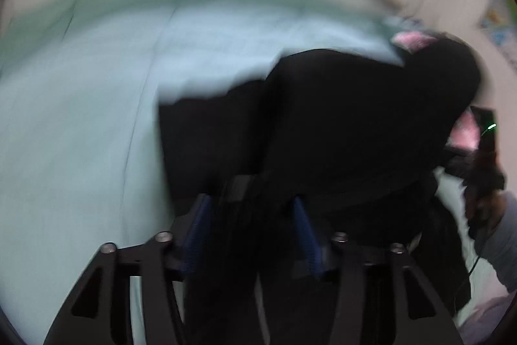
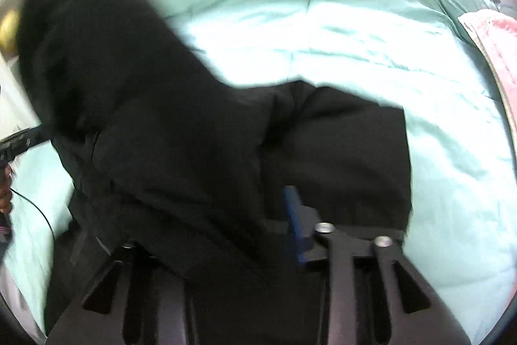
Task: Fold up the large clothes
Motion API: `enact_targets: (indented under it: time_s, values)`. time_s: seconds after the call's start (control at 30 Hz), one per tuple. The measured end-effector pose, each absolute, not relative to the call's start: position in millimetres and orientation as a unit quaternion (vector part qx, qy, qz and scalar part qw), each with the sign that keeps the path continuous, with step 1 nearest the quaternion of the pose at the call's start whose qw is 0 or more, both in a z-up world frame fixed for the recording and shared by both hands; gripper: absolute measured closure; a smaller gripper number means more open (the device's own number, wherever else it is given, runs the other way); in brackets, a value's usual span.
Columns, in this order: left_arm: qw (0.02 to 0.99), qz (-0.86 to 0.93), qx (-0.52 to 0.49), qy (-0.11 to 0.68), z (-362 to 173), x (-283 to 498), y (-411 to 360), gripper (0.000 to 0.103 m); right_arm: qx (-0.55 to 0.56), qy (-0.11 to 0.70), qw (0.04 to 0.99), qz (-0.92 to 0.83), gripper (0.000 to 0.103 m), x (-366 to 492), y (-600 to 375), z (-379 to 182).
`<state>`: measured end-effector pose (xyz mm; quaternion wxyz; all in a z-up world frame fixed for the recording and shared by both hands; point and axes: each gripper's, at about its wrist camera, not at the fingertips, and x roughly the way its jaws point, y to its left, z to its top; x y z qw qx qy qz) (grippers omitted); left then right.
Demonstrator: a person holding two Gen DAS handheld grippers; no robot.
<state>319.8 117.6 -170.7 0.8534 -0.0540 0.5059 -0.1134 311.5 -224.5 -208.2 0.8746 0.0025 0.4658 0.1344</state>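
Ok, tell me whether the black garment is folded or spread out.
Neither: the black garment is bunched and partly lifted off the mint bedcover, draped over both claws, with no flat neat fold.

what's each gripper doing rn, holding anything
Left gripper: black garment fabric sits between its blue fingers, apparently gripped.
Right gripper: garment drapes over it, one finger hidden; cannot be told.

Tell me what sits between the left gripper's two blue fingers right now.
Black garment cloth fills the gap between the left gripper fingers, seen in the left wrist view.
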Motion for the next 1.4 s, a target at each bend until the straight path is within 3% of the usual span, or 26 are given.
enact_targets:
  time_s: [0.23,0.5,0.63,0.8,1.03,1.23,1.4]
  values:
    - [0.839,-0.065,-0.145,0.52,-178.8,257.3,151.1,0.045,0.089,0.497,0.857,0.1,0.051,267.4,-255.2,-222.2]
    - [0.847,-0.076,-0.155,0.503,-162.5,243.6,148.0,0.045,0.033,0.419,0.895,0.152,0.046,234.6,-261.1,-221.7]
    - [0.852,-0.08,-0.156,0.493,-154.6,247.6,145.6,0.045,-0.023,0.446,0.876,0.183,0.045,241.5,-264.7,-234.4]
    - [0.855,-0.075,-0.161,0.487,-150.0,254.6,141.1,0.045,0.004,0.433,0.879,0.198,0.043,244.9,-260.6,-244.2]
    - [0.853,-0.076,-0.153,0.493,-148.8,257.3,132.8,0.045,0.009,0.388,0.892,0.23,0.043,233.2,-265.0,-203.2]
    - [0.854,-0.073,-0.146,0.493,-145.7,259.6,130.6,0.045,-0.116,0.368,0.882,0.27,0.043,229.6,-243.7,-182.2]
    - [0.859,-0.085,-0.152,0.481,-137.2,265.5,128.8,0.045,-0.135,0.36,0.844,0.373,0.041,243.5,-238.0,-170.3]
